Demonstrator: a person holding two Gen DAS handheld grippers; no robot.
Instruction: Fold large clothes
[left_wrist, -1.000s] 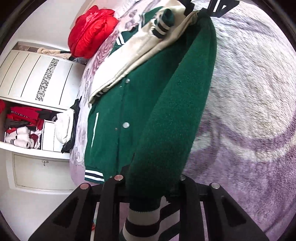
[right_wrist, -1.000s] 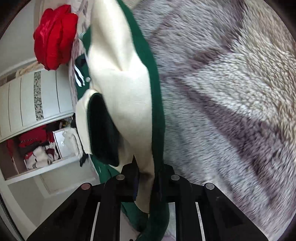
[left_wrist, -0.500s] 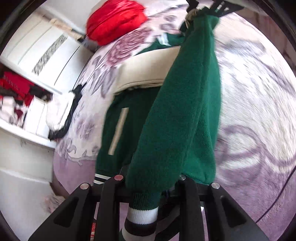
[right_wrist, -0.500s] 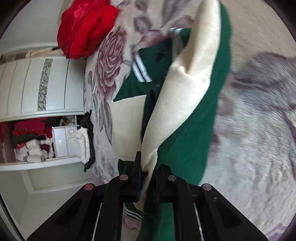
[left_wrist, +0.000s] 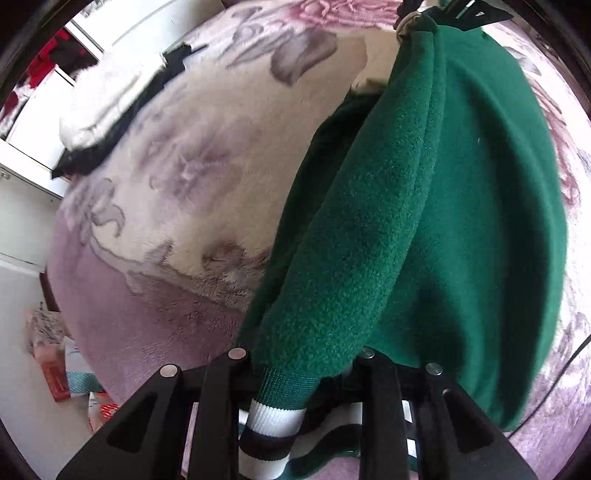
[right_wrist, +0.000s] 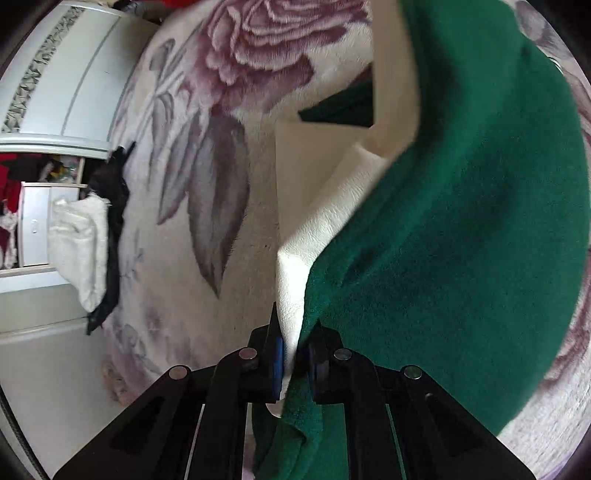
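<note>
A green varsity jacket (left_wrist: 424, 221) with cream sleeves and a striped white-and-black hem hangs stretched between my two grippers above the bed. My left gripper (left_wrist: 299, 373) is shut on its green body near the striped hem (left_wrist: 275, 417). My right gripper (right_wrist: 295, 354) is shut on the jacket (right_wrist: 461, 240) where a cream sleeve (right_wrist: 317, 229) meets the green cloth. The right gripper also shows at the top of the left wrist view (left_wrist: 439, 14), holding the far end.
A fleecy bedspread (left_wrist: 192, 177) with purple roses lies below the jacket (right_wrist: 207, 155). A white and black garment (right_wrist: 88, 243) lies at the bed's left edge. A white wardrobe (right_wrist: 55, 74) with open shelves stands beyond. Bags (left_wrist: 55, 365) lie on the floor.
Both grippers have swung the jacket leftward over the bed. The jacket's spread half is now hidden under the hanging cloth, and the red coat has left both views.
</note>
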